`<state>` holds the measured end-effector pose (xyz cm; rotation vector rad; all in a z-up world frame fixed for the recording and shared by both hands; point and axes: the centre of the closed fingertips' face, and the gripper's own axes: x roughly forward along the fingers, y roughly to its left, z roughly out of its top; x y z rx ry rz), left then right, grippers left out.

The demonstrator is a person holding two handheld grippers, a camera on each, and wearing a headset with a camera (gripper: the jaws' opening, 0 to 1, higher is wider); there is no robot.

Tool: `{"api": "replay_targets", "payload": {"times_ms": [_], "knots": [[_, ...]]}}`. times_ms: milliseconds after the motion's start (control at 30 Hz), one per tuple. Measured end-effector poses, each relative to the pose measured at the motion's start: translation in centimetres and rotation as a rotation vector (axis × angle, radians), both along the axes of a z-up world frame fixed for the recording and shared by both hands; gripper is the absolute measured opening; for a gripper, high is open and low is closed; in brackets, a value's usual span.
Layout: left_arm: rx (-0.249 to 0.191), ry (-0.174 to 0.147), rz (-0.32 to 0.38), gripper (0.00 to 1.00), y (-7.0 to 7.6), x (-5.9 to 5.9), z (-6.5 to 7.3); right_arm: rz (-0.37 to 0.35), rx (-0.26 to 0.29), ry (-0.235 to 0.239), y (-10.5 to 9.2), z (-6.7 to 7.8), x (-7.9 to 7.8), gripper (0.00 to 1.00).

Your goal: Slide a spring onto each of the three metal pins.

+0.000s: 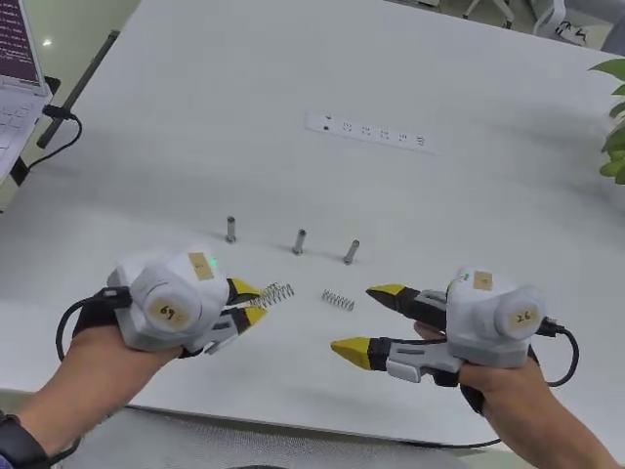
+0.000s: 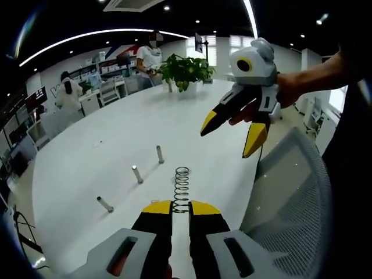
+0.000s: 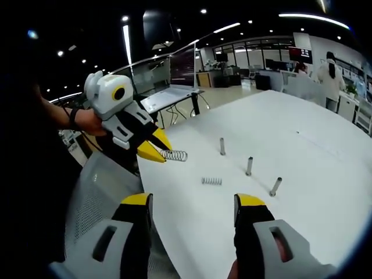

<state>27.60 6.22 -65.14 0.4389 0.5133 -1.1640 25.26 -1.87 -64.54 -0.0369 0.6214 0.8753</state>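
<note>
Three short metal pins stand in a row on the white table: left pin, middle pin, right pin. My left gripper is shut on a spring, which sticks out past its yellow tips. A second spring lies flat on the table just below the pins. My right gripper is open with nothing between its jaws, to the right of the loose spring. The left gripper also shows in the right gripper view, holding its spring.
A white power strip lies further back on the table. A laptop and a cable sit at the far left, a plant at the right edge. The table's front edge runs just below my hands.
</note>
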Motion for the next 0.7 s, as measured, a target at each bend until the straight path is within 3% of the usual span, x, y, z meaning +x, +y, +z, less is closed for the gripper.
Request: {"api": "replay_targets", "payload": {"times_ms": [100, 267, 700], "knots": [[0.003, -0.01, -0.033, 0.02, -0.7, -0.5, 0.3, 0.027, 0.034, -0.003, 0.9, 0.4, 0.1, 0.49], [0.003, -0.014, -0.067, 0.02, -1.4, -1.1, 0.5, 0.075, 0.045, 0.006, 2.1, 0.4, -0.2, 0.45], [0.014, -0.042, -0.166, 0.02, -2.8, -2.9, 1.0, 0.153, 0.118, 0.045, 3.6, 0.5, -1.1, 0.3]]}}
